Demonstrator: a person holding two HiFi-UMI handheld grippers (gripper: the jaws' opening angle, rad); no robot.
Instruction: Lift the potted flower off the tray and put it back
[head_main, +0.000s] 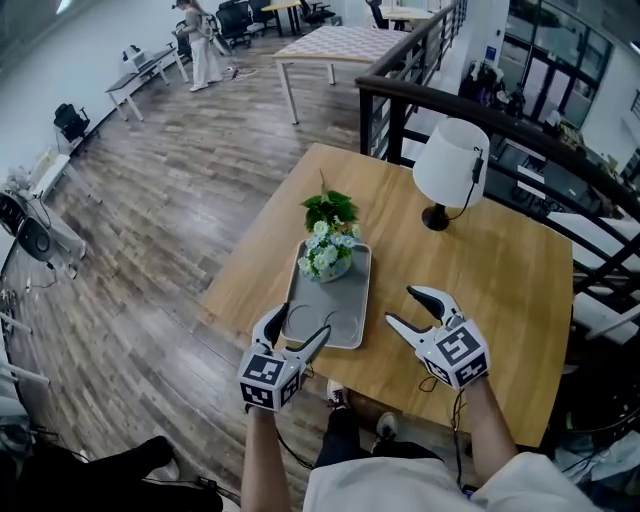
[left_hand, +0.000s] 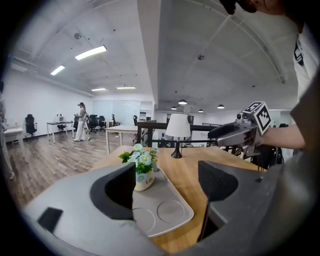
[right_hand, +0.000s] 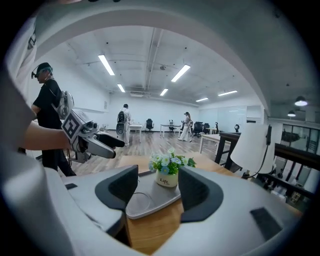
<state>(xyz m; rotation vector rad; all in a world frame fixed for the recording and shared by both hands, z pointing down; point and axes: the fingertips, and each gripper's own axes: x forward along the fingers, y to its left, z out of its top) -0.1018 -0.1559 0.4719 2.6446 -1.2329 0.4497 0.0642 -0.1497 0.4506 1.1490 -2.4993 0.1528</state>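
Observation:
The potted flower (head_main: 327, 252), white and blue blooms in a small white pot, stands upright at the far end of the grey tray (head_main: 345, 318) on the wooden table. My left gripper (head_main: 298, 328) hovers open over the tray's near left corner, nothing between its fingers. My right gripper (head_main: 404, 308) is open and empty to the right of the tray, above bare table. In the left gripper view the pot (left_hand: 142, 174) shows past the left jaw, well ahead of it. In the right gripper view the pot (right_hand: 168, 172) sits between the jaws, but farther off on the tray (right_hand: 149, 201).
A white-shaded table lamp (head_main: 450, 168) stands at the table's far right. A black railing (head_main: 440, 100) runs behind the table. The table's near edge (head_main: 300, 352) lies just under my grippers. Desks, chairs and people are far off across the wooden floor.

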